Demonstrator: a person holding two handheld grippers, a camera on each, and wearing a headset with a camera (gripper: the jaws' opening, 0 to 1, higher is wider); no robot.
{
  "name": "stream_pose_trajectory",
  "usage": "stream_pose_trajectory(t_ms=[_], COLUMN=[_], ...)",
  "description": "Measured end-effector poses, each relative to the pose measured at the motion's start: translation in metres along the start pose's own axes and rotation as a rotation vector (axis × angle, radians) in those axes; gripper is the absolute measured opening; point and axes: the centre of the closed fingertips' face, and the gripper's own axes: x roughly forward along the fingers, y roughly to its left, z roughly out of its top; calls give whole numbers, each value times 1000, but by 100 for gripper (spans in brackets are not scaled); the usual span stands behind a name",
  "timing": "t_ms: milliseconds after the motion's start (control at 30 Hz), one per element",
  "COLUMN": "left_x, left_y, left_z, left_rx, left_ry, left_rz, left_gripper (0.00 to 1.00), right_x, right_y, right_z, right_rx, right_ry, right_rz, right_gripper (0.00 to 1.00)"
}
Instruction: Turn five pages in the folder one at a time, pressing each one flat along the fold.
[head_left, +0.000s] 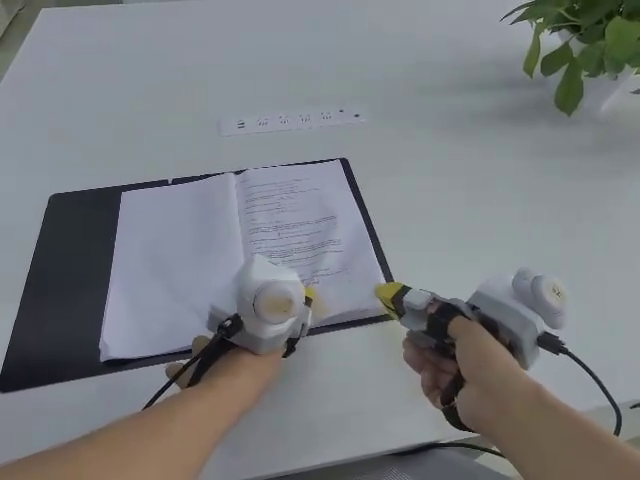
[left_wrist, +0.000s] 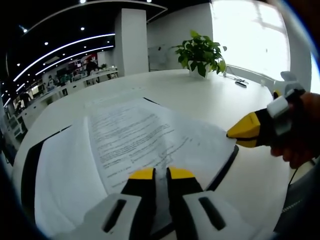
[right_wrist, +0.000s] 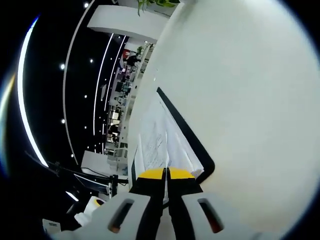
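Note:
The folder (head_left: 70, 270) lies open on the white table, black cover under white pages. Its right page (head_left: 300, 225) is printed and its left page (head_left: 170, 260) is blank. My left gripper (head_left: 300, 300) is shut, low over the bottom of the right page (left_wrist: 145, 135) near the fold, with its own tips (left_wrist: 161, 175) together and nothing visible between them. My right gripper (head_left: 388, 294) is shut too, its yellow tips at the bottom right corner of the pages (right_wrist: 192, 167). I cannot tell whether a sheet is nipped between them. The right gripper (left_wrist: 239, 132) meets the page corner in the left gripper view.
A white power strip (head_left: 292, 121) lies beyond the folder. A potted plant (head_left: 580, 45) stands at the table's far right corner. Bare table (head_left: 480, 180) stretches to the right of the folder. A black cable (head_left: 590, 375) trails from the right gripper.

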Motion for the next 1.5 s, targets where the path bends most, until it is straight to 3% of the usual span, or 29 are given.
stream_pose_trajectory(t_ms=[167, 267, 400, 600, 667, 800, 967, 1167, 1500], left_x=[-11, -23, -39, -65, -75, -97, -125, -158, -193], left_y=[8, 19, 33, 54, 60, 75, 94, 120, 154], left_z=[-1, -1, 12, 26, 29, 35, 40, 39, 15], left_rx=[-37, -16, -66, -86, -96, -103, -109, -113, -146], left_ry=[30, 39, -18, -70, -87, -121, -160, -192, -188], left_rz=[-3, 15, 27, 55, 61, 83, 107, 152, 223], left_gripper=[10, 4, 13, 14, 15, 16, 17, 17, 16], right_x=[-2, -4, -5, -10, -11, -8, 1, 18, 45], right_y=[20, 35, 57, 98, 118, 143, 173, 191, 198], right_z=[1, 1, -3, -20, -29, -46, -79, -115, -162], right_rx=[-42, -58, -103, -169, -202, -263, -343, -387, -476], right_ry=[-6, -19, -24, -14, -6, 24, 75, 139, 237], right_rz=[31, 65, 108, 178, 216, 260, 307, 332, 329], right_gripper=[0, 0, 0, 0, 0, 0, 0, 0, 0])
